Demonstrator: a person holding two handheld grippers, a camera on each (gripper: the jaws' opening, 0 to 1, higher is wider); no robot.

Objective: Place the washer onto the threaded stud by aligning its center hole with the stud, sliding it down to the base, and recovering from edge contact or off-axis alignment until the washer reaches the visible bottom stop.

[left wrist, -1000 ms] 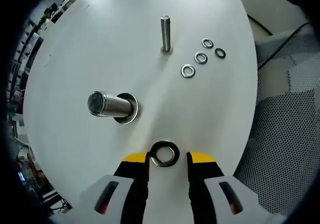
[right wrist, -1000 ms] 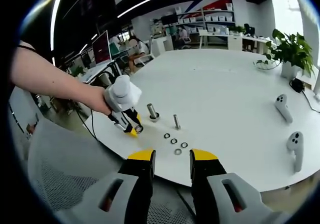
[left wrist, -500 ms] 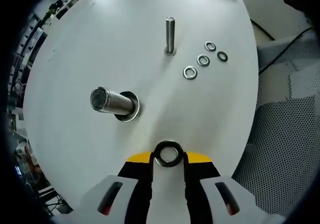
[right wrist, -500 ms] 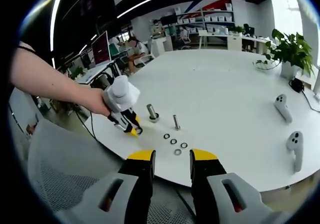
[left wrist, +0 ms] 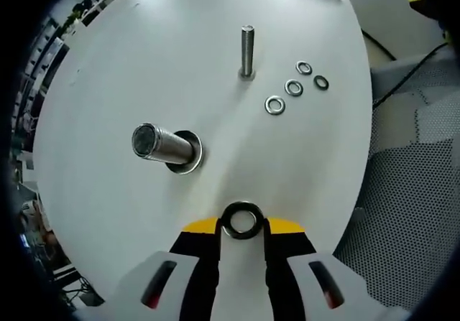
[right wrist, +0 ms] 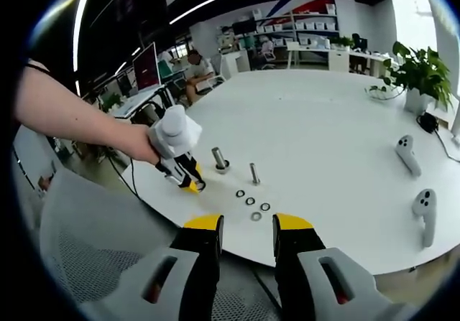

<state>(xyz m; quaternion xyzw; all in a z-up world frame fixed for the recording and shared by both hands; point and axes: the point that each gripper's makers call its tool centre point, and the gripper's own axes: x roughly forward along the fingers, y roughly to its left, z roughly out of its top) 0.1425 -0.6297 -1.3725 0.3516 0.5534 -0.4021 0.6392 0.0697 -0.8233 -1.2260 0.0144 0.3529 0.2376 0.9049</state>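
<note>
While the left tongs [left wrist: 243, 228] pinch a large dark washer [left wrist: 242, 220] between yellow-tipped jaws low over the white bench [left wrist: 144, 62], a thick threaded stud [left wrist: 159, 145] stands just beyond to the left. Farther off rises a slim stud [left wrist: 247, 49], four small washers [left wrist: 293, 87] beside it. The right tongs [right wrist: 246, 228] hang spread, holding nothing, off the bench edge above a mesh chair [right wrist: 108, 256].
</note>
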